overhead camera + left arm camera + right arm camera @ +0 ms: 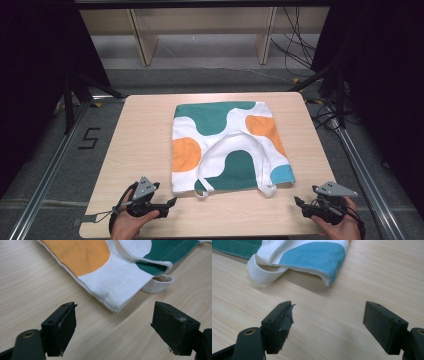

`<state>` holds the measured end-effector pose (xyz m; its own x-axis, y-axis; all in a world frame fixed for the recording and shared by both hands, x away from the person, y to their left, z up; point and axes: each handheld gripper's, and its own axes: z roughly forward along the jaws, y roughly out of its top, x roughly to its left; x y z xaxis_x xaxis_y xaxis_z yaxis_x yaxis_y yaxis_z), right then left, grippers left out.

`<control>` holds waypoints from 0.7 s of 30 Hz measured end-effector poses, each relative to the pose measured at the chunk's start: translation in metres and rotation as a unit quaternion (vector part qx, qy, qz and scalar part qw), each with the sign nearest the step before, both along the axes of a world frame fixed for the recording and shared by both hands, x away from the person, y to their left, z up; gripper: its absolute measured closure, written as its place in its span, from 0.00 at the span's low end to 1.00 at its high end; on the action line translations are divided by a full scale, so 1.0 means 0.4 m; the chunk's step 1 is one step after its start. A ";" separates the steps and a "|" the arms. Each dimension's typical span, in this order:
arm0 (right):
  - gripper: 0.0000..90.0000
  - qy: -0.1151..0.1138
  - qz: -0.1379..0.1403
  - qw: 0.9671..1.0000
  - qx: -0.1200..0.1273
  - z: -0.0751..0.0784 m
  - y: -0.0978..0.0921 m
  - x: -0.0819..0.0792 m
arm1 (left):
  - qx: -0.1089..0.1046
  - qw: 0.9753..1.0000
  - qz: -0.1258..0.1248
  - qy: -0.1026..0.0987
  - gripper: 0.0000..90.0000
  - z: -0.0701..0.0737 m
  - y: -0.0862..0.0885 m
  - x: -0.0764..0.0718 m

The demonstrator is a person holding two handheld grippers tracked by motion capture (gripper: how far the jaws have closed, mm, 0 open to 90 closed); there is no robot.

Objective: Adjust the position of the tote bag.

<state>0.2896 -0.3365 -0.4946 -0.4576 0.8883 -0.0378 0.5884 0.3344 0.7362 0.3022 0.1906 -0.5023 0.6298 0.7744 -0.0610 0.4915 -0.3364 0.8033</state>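
A cloth tote bag (227,145) with white, green, orange and blue patches lies flat in the middle of the wooden table (140,145), its white handles (235,140) folded over it and looping out at the near edge. My left gripper (172,202) rests open near the bag's near left corner (115,307), a short way from it. My right gripper (297,202) stands open near the bag's blue near right corner (329,277), also apart from it. In the left gripper view (113,327) and the right gripper view (328,325) nothing lies between the jaws.
The table's near edge (200,234) lies just below both hands. Metal rails (50,170) run along the floor on both sides. Wooden shelf legs (145,40) and cables (295,45) stand beyond the far edge.
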 end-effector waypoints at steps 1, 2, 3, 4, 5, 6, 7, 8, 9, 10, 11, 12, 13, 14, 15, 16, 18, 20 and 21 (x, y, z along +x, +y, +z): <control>0.28 0.001 0.000 1.000 0.001 0.000 0.000 0.000 | 0.012 1.000 -0.004 0.010 0.21 0.001 0.002 -0.001; 0.29 0.003 -0.001 1.000 0.001 0.000 0.001 -0.001 | 0.021 1.000 -0.006 0.006 0.21 0.000 0.000 -0.002; 0.29 0.003 -0.001 1.000 0.001 0.000 0.001 -0.001 | 0.021 1.000 -0.006 0.006 0.22 0.000 0.000 -0.002; 0.30 0.009 -0.004 1.000 0.004 0.001 0.005 -0.002 | 0.042 0.999 -0.010 -0.005 0.21 -0.001 -0.002 -0.001; 0.30 0.009 -0.004 1.000 0.004 0.001 0.005 -0.002 | 0.042 0.999 -0.010 -0.005 0.22 -0.001 -0.002 -0.001; 0.30 0.003 -0.003 1.000 -0.003 0.001 0.002 0.001 | 0.057 0.998 -0.015 -0.004 0.22 0.001 -0.002 -0.003; 0.30 -0.007 0.005 1.000 -0.011 -0.003 -0.001 0.004 | 0.057 0.998 -0.015 -0.004 0.22 0.001 -0.002 -0.003; 0.30 0.004 -0.006 1.000 0.000 -0.004 0.004 0.000 | 0.058 0.998 -0.021 -0.015 0.23 -0.002 -0.002 -0.001; 0.30 0.004 -0.006 1.000 0.000 -0.004 0.004 0.000 | 0.065 0.998 -0.023 -0.008 0.23 0.000 -0.002 -0.001; 0.30 0.003 0.001 1.000 -0.011 -0.004 -0.002 0.004 | 0.057 0.998 -0.016 0.003 0.23 -0.002 -0.005 -0.003; 0.30 0.003 0.001 1.000 -0.011 -0.004 -0.002 0.004 | 0.053 0.998 -0.019 0.002 0.23 -0.003 -0.007 -0.002; 0.30 0.004 -0.003 1.000 -0.008 -0.002 0.000 0.004 | 0.046 0.999 -0.015 -0.005 0.24 -0.007 -0.010 -0.001; 0.30 0.003 -0.002 1.000 -0.006 -0.002 0.001 0.004 | 0.049 0.999 -0.010 0.003 0.24 -0.006 -0.012 -0.001; 0.30 0.008 0.004 1.000 0.002 0.000 0.005 0.005 | 0.063 0.998 -0.017 0.005 0.24 -0.001 -0.009 0.000; 0.30 0.008 0.004 1.000 0.002 0.000 0.005 0.005 | 0.057 0.998 -0.016 0.004 0.24 -0.001 -0.011 -0.001; 0.30 -0.006 0.012 1.000 -0.008 -0.001 0.005 0.006 | 0.060 0.998 -0.020 0.001 0.24 -0.001 -0.011 0.000; 0.31 -0.004 0.008 1.000 -0.010 0.002 0.006 0.005 | 0.065 0.998 -0.018 0.002 0.24 -0.004 -0.017 0.000; 0.30 -0.011 0.010 1.000 -0.016 0.001 0.004 0.006 | 0.056 0.998 -0.016 0.003 0.24 -0.004 -0.022 -0.003; 0.30 -0.011 0.010 1.000 -0.016 0.001 0.004 0.006 | 0.059 0.998 -0.020 -0.005 0.24 -0.005 -0.023 -0.001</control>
<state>0.2920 -0.3349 -0.4941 -0.4739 0.8772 -0.0767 0.5653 0.3699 0.7373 0.3016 0.1816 -0.5041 0.6607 0.7498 0.0351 0.4684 -0.4484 0.7613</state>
